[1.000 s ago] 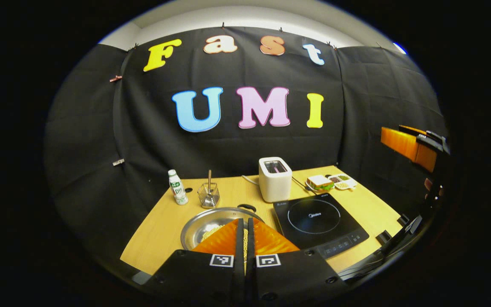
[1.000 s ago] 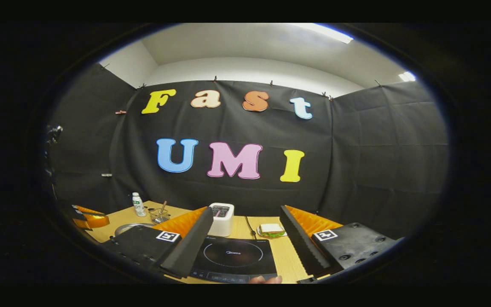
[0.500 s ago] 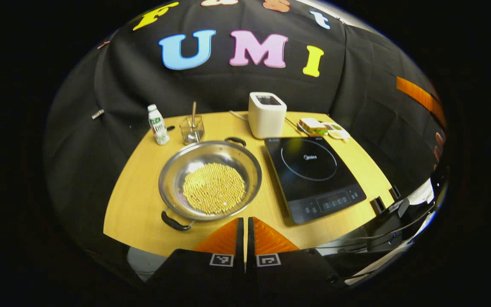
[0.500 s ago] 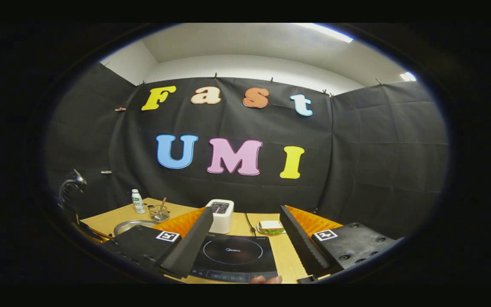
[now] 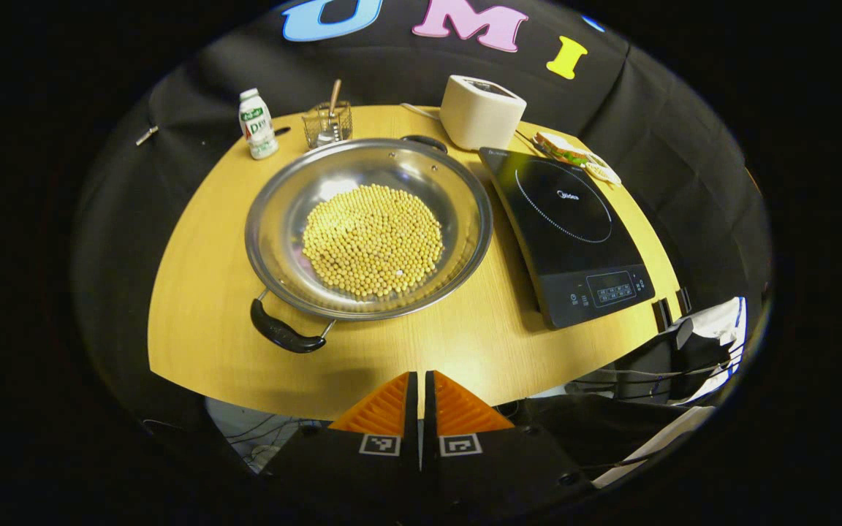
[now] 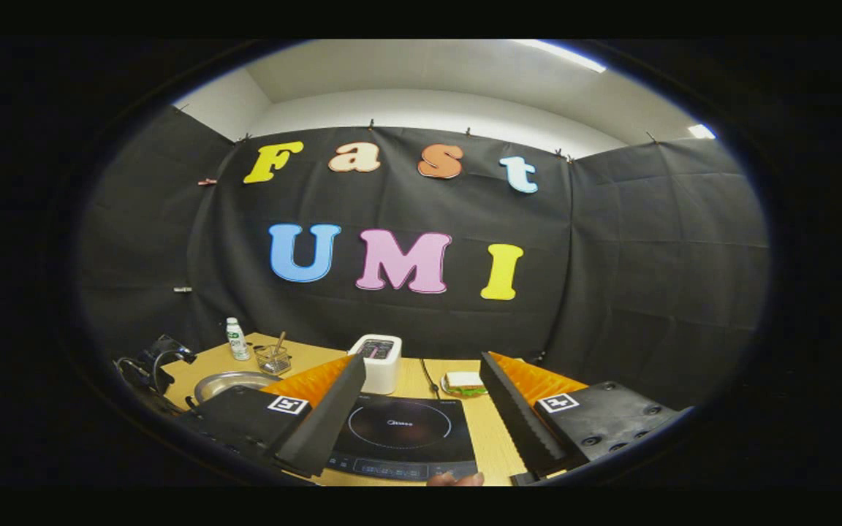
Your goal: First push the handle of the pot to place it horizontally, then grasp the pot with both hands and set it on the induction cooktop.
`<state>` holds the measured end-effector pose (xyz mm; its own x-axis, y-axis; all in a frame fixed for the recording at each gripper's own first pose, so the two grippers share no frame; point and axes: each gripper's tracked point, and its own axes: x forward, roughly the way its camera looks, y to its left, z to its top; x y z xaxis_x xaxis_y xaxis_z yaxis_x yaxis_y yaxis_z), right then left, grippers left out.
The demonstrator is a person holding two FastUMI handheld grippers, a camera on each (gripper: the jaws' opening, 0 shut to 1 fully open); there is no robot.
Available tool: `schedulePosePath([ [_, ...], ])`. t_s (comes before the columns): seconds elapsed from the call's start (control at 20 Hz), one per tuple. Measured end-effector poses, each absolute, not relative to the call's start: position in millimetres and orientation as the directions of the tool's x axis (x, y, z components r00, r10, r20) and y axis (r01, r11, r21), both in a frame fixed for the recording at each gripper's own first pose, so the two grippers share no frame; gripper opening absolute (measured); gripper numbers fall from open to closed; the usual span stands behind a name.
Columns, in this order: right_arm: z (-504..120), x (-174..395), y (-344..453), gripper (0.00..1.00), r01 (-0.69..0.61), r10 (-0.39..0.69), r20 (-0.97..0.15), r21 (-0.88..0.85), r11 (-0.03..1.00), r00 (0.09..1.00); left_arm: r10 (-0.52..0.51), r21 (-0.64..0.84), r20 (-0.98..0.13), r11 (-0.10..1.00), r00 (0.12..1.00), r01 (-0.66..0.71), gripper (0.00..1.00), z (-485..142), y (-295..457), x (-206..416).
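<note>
Left gripper view: wooden table seen from above. Far left, a small white drink bottle, upright; just right of it a clear glass holder w/ a stick standing in it. Centre-left, the steel pot, wide and shallow, holding a flat layer of yellow beans. Its black handles sit near-left and far-right, i.e. on a diagonal. Pot is on the table, just left of the black induction cooktop, not on it. Behind them a white toaster; right of that a sandwich on a plate. Left gripper at the near table edge, fingers pressed together, nothing between them.

Right gripper view: right gripper spread wide, empty, w/ cooktop between its fingers; pot far left.
</note>
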<state>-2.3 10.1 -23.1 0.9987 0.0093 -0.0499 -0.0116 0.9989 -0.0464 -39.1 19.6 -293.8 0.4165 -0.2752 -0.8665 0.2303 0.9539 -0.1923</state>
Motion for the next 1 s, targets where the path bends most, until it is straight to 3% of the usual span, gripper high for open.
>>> schedulePosePath([
  [0.6,-34.1,4.8,2.1,0.96,0.029,-0.033,-0.074,-0.054,0.998,0.997,-0.216,-0.137,-0.918,0.96,0.334,0.245,0.05,-323.9,67.8,3.9],
  [1.0,-38.2,15.8,11.1,0.98,0.033,-0.037,-0.082,-0.054,0.998,0.996,-0.188,-0.115,-0.913,0.97,0.362,0.213,0.05,-321.6,101.5,20.1],
])
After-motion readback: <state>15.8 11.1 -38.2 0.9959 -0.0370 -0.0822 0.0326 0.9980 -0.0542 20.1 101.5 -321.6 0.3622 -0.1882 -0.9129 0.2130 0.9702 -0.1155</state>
